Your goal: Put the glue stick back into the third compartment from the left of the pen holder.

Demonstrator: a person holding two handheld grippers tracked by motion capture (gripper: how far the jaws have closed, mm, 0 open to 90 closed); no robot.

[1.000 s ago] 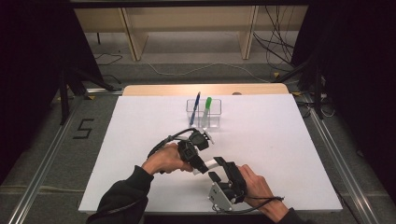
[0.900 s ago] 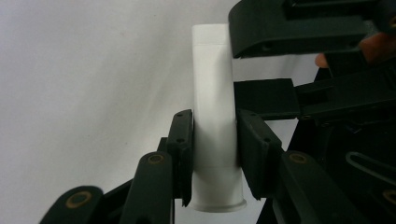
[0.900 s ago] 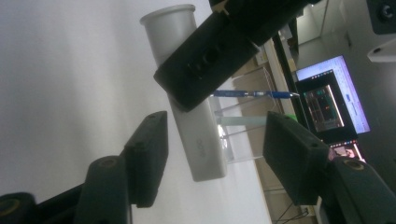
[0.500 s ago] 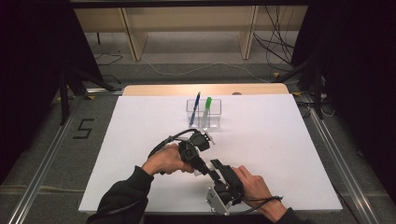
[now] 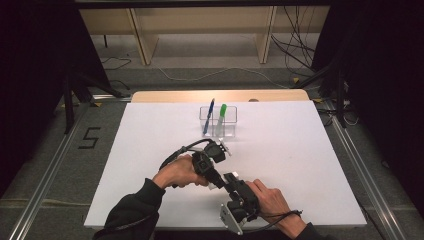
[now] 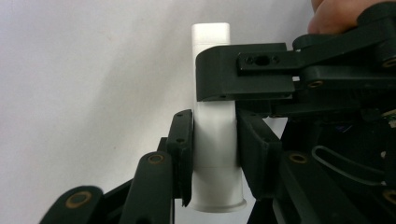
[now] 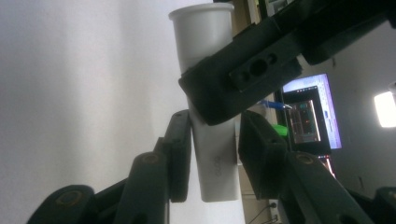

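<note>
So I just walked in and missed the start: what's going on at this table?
A person holds a gripper in each hand over the white table. Both meet on one white marker near the front edge. The left gripper is clamped on its body, and the right gripper has just been closing around the same marker. Farther back, a clear holder has a blue pen and a green marker standing in it.

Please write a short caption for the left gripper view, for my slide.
Left gripper clamps a white marker while the right gripper closes on its upper part.
</note>
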